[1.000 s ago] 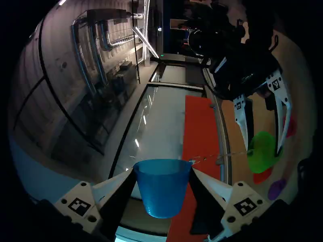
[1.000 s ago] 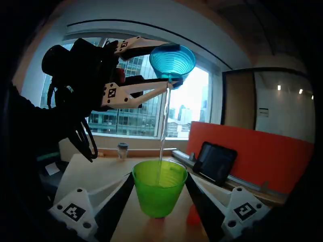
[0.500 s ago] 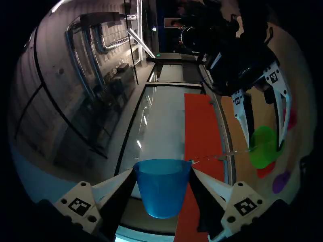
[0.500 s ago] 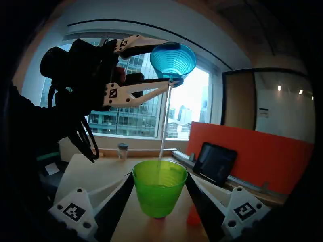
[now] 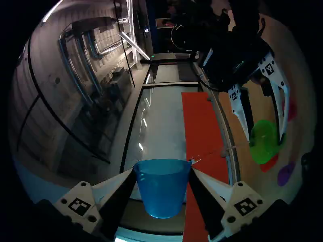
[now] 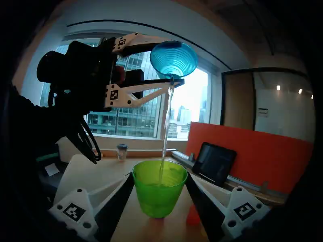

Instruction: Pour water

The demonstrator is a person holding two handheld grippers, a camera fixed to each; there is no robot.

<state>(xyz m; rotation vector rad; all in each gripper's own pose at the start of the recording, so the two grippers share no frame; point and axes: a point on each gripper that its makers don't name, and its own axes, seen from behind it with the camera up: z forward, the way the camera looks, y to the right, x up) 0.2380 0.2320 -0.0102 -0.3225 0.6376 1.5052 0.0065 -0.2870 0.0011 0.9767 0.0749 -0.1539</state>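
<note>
Right gripper view shows your green cup [image 6: 160, 193] upright, clenched between the right gripper's [image 6: 160, 179] two fingers over the wooden desk [image 6: 87, 169]. A thin stream of water [image 6: 164, 133] falls into it from the blue cup [image 6: 173, 59], which is tipped on its side overhead and clamped by your left gripper [image 5: 162, 175]. Behind them stand a window [image 6: 133, 121], an orange partition [image 6: 258, 157] and a dark tablet [image 6: 214, 161].

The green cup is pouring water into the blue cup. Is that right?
No, it's the other way round. The blue cup, tipped over up high, is pouring water down into the green cup below it. The right gripper view shows this.
</note>
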